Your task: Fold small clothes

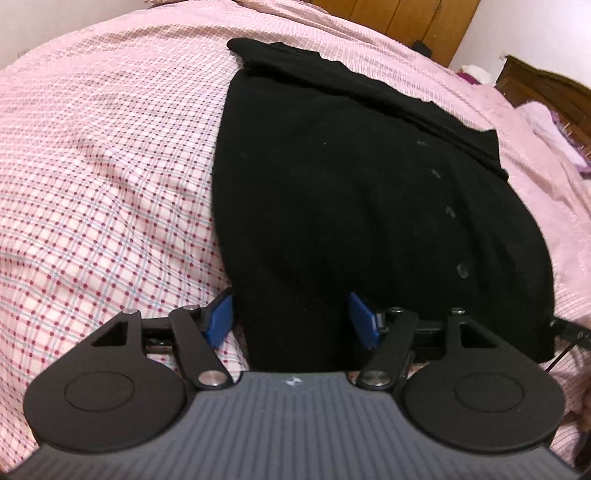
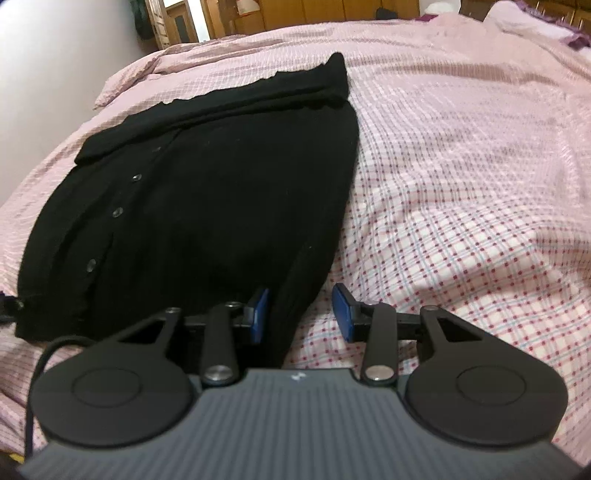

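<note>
A black buttoned garment (image 1: 351,203) lies flat on the pink checked bedsheet (image 1: 110,184), its far part folded over in a band. My left gripper (image 1: 292,319) straddles the near left corner of the hem; its blue pads (image 1: 221,317) stand wide apart and the cloth runs between them without being pinched. In the right wrist view the same garment (image 2: 221,184) shows its button row (image 2: 117,212) on the left. My right gripper (image 2: 301,314) sits at the near right corner. One pad touches the cloth; the other pad (image 2: 343,314) hangs over bare sheet (image 2: 461,184).
Wooden cupboards (image 1: 406,18) and a dark headboard (image 1: 546,92) stand beyond the bed. Rumpled pink bedding (image 1: 543,122) lies at the far right. A black cable (image 2: 40,369) trails off the right gripper's left side. Bare sheet flanks the garment.
</note>
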`<state>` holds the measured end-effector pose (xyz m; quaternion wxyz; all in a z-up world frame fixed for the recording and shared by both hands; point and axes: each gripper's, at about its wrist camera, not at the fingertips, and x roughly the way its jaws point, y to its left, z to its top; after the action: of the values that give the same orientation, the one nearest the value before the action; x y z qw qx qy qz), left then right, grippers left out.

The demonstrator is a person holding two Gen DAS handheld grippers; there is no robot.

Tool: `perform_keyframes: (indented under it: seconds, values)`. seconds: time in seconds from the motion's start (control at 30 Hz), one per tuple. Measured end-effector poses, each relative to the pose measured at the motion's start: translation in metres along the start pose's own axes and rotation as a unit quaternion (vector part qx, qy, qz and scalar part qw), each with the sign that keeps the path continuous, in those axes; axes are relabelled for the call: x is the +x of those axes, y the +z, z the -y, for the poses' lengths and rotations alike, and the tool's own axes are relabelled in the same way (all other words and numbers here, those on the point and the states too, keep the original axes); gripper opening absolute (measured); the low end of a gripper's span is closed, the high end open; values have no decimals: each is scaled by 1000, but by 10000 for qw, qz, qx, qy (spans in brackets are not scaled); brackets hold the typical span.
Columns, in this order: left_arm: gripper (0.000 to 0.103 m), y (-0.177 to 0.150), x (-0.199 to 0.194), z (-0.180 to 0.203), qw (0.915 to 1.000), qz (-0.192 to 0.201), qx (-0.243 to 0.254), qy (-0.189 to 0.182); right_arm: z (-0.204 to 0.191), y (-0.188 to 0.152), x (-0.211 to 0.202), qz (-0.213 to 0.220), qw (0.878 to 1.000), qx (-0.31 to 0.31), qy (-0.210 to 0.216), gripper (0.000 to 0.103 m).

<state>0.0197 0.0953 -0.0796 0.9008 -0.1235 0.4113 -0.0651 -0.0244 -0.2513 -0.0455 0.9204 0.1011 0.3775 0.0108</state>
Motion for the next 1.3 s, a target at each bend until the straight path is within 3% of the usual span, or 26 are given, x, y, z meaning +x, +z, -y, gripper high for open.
perform_keyframes:
  seconds: [0.07, 0.1, 0.13, 0.17, 0.4, 0.5, 0.53, 0.6, 0.63, 0.67, 0.83, 1.03, 1.13, 1.3]
  values:
    - [56, 1, -2, -2, 9999, 31, -93, -136, 0, 0, 1, -34, 10000, -4, 85, 41]
    - [36, 1, -4, -3, 9996, 39, -115, -253, 1, -1, 0, -19, 9998, 36, 173, 41]
    - [27, 1, -5, -4, 9992, 32, -138, -385, 3, -3, -1, -9, 9995, 113, 290, 41]
    - [25, 0, -6, -3, 9986, 45, -152, -514, 5, -4, -1, -19, 9989, 203, 430, 41]
    - [25, -2, 6, 0, 9992, -116, -271, -279, 6, -7, 2, -56, 9983, 287, 496, 34]
    - [25, -1, 10, -1, 9991, -99, -297, -298, 6, -6, 4, -64, 9981, 314, 519, 26]
    - [25, 0, 9, -3, 9988, -92, -335, -332, 8, -5, 5, -68, 9976, 397, 557, 15]
    - [22, 1, 7, -7, 9978, -62, -442, -489, 15, -3, 5, -58, 9943, 730, 773, 10]
    - [13, 1, 2, -14, 9969, -35, -513, -591, 20, -3, 3, -21, 9916, 923, 906, 9]
    - [11, 1, -3, -20, 9955, 3, -598, -728, 25, -2, 0, 28, 9880, 1109, 1070, 9]
    - [9, 10, -21, -32, 9846, 271, -1052, -1368, 52, 5, -13, 386, 9538, 2182, 2028, 9]
    - [9, 37, -38, -33, 9737, 666, -1352, -1710, 59, 30, -16, 716, 9241, 2632, 2677, 9]
    - [9, 56, -41, -32, 9692, 825, -1506, -1767, 58, 47, -13, 844, 9173, 2689, 2812, 9]
    - [9, 91, -37, -19, 9678, 1212, -1467, -1648, 54, 80, -7, 1110, 9184, 2517, 2844, 9]
